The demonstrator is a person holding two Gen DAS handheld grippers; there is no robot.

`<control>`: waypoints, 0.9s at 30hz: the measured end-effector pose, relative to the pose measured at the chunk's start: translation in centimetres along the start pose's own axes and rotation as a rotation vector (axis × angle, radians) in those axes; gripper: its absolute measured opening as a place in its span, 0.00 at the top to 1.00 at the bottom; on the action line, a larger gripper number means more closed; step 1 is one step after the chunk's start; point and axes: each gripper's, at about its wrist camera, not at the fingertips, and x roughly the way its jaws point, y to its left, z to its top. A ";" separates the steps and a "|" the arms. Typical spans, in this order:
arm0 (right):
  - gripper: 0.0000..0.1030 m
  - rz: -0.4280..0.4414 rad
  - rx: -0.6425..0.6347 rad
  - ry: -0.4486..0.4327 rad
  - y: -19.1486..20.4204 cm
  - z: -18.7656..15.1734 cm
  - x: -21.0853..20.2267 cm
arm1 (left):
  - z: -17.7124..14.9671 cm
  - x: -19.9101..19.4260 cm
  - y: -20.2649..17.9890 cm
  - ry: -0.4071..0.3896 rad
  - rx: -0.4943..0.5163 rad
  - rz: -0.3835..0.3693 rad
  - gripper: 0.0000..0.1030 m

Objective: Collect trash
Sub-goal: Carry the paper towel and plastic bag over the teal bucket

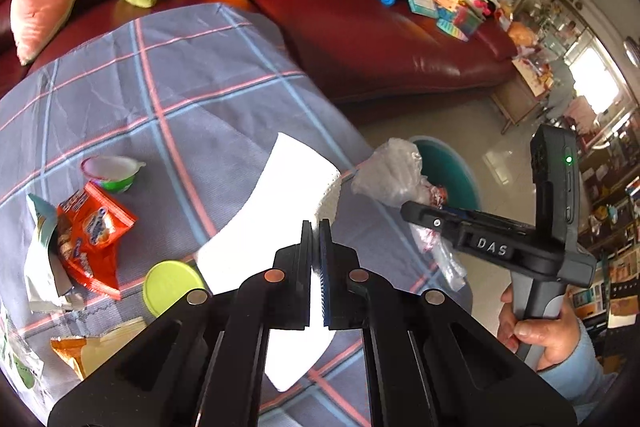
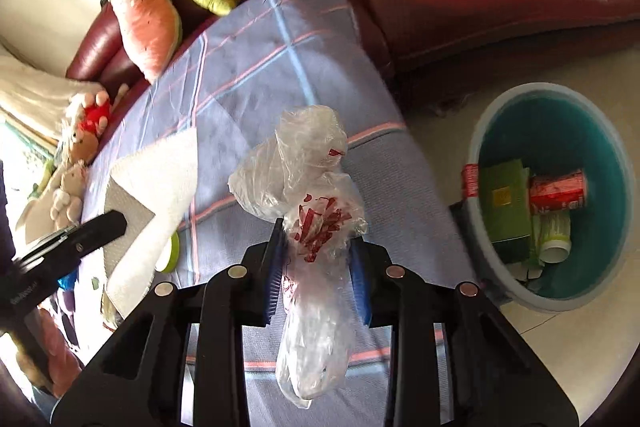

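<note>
Nearest in the left wrist view, the left hand-held gripper (image 1: 316, 227) is clamped shut on a white paper towel sheet (image 1: 280, 195), lifted clear of the surface (image 1: 200, 87), which is draped in a grey-blue cloth with pink and blue stripes. The sheet looks very light, limp and easy to tear, so a pinch near its edge, as here, seems enough. In the right wrist view, the right hand-held gripper (image 2: 316, 259) pinches a crumpled clear plastic bag with red printing (image 2: 308, 187) around its middle; the bag bulges above the jaws and hangs below them. It seems weightless, soft and slippery, so a firm squeeze on the bunched part should keep it from sliding out. On the near left of the surface lie more litter: a round lime-green plastic lid (image 1: 170, 285), a torn red snack wrapper (image 1: 94, 227), a crumpled pale packet (image 1: 40, 255) and, a little farther, a green-and-white empty cup (image 1: 112, 173). To the right, on the tiled floor beside the surface, stands a round teal plastic bin (image 2: 476, 147) already holding a red can, a green carton and a small bottle. Farthest back, a dark red leather sofa (image 1: 380, 39) carries pink, green and orange plush toys.
</note>
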 end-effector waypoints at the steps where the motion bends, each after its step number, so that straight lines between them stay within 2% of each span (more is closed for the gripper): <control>1: 0.73 -0.004 0.015 -0.018 -0.7 0.2 -0.9 | 0.2 0.1 -0.7 -0.002 0.011 -0.006 0.96; 6: 0.73 -0.047 0.094 -0.102 -5.0 0.5 -5.5 | 1.7 0.9 -5.1 -0.008 0.067 -0.076 0.96; 13: 0.72 -0.118 0.221 -0.190 -12.0 -0.2 -10.8 | 3.6 3.8 -14.3 0.017 0.190 -0.200 0.96; 19: 0.72 -0.165 0.289 -0.191 -16.2 -1.4 -12.8 | 3.9 8.4 -20.5 0.075 0.253 -0.261 0.96; 27: 0.72 -0.206 0.338 -0.174 -19.5 -1.6 -13.7 | 3.9 14.8 -23.3 0.158 0.235 -0.278 0.96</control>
